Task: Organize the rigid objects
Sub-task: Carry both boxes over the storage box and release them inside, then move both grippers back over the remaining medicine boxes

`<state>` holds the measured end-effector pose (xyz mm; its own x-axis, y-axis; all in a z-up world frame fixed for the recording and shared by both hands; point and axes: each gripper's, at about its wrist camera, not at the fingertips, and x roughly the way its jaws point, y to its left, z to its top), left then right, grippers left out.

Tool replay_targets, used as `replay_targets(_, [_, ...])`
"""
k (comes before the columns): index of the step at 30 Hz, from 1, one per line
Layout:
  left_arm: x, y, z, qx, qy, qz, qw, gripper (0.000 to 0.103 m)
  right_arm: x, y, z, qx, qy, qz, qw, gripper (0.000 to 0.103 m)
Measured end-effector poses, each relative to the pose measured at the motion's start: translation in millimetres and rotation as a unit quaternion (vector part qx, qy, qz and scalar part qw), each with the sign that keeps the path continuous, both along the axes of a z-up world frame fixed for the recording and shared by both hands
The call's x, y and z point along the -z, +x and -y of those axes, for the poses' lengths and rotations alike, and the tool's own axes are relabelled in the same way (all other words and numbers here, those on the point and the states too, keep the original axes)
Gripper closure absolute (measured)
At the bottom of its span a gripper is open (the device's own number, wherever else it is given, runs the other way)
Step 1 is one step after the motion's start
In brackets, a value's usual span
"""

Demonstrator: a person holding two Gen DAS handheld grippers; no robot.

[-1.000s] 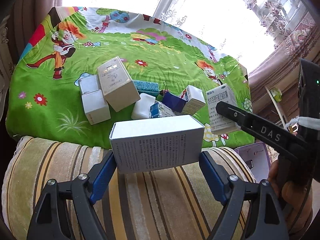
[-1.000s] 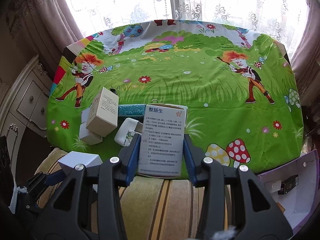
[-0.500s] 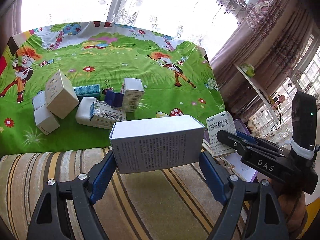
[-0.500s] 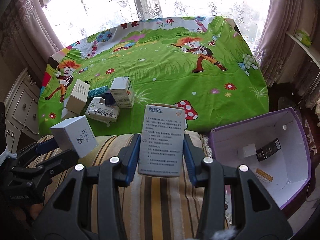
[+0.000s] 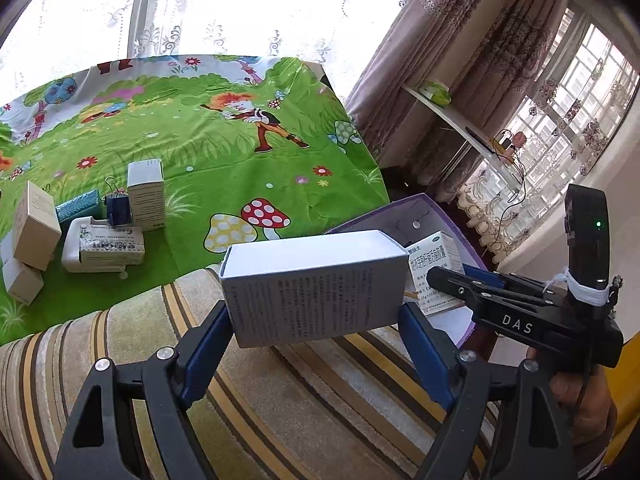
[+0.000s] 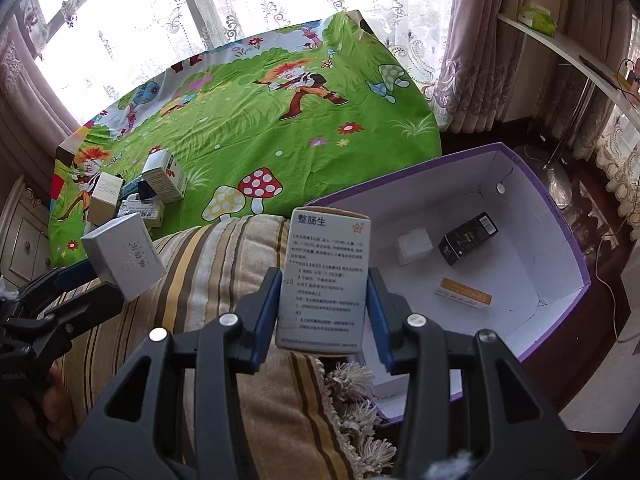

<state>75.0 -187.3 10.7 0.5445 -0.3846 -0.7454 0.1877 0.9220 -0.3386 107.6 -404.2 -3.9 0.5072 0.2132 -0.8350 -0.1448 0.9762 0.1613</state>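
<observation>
- On the far left, a pile of small boxes (image 5: 92, 236) waits on the green cartoon cloth (image 5: 224, 152) that covers the surface.
- The left tool (image 5: 316, 320) squeezes a wide grey-white box (image 5: 316, 284) with tiny print on its side. It hangs over the striped cushion (image 5: 280, 400).
- The right tool (image 6: 323, 304) pinches a tall thin white box (image 6: 324, 276) with black writing. This box stands up between the blue pads, near the edge of the purple bin.
- On the right sits the purple bin (image 6: 560, 240), white inside. A white box, a black box and an orange-striped one already lie in it.
- I think this step is carrying both boxes to the bin.
- Next, each tool should get over the bin, go low and open up.
</observation>
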Motion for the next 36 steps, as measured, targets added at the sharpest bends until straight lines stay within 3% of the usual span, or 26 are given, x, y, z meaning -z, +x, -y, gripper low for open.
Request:
replay_targets(9, [-1.9,2.1,39.6,0.062,0.004,0.007,0.998,0.019,9.0,-6.8,33.9,0.021,-0.019,-0.024,0.999,0.056])
replay_targets(14, [-2.3,2.3,60.3,0.097,0.013,0.004,0.9952,0.017,13.9,-10.3,49.5,0.036,-0.029,-0.037,0.998,0.03])
replay_targets(36, [-18.0,-8.7,39.2,0.097,-0.027,0.057,0.9933,0.017,13.5,-6.9,61.2,0.053,-0.017,-0.035,0.998,0.028])
